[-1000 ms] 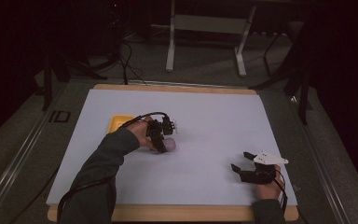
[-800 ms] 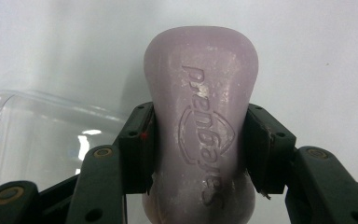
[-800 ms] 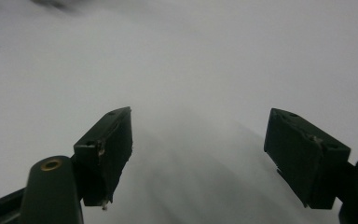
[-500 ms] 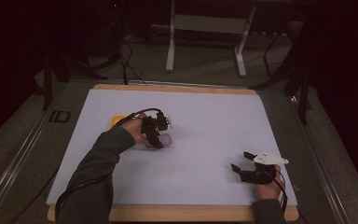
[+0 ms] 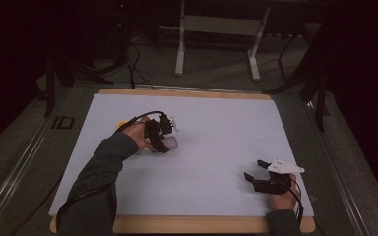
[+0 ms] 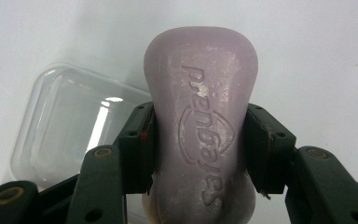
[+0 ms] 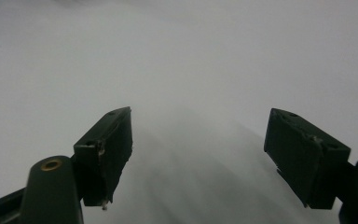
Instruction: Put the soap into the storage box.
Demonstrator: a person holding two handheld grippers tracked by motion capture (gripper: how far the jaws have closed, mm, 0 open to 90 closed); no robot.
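Note:
My left gripper (image 5: 163, 141) is left of the table's middle, shut on a lilac bar of soap (image 5: 172, 143). In the left gripper view the soap bar (image 6: 200, 93) stands lengthwise between the jaws, with embossed lettering facing the camera. Both pads (image 6: 142, 140) press on its sides, and my left gripper (image 6: 198, 122) holds it over the white surface. A clear plastic container (image 6: 70, 121) lies just behind and to the left of the soap. My right gripper (image 5: 254, 169) is near the front right corner, open. Between the jaws of my right gripper (image 7: 198, 135) there is only white tabletop.
The white table top (image 5: 226, 128) has a wooden rim at its front and back. A small yellow object (image 5: 122, 124) peeks out beside the left hand. Beyond the table's far edge are a dark floor, cables and a metal stand (image 5: 216, 29).
The left hand with the soap has shifted a little to the left and away from the person, covering more of the yellow object. The right gripper has stayed put.

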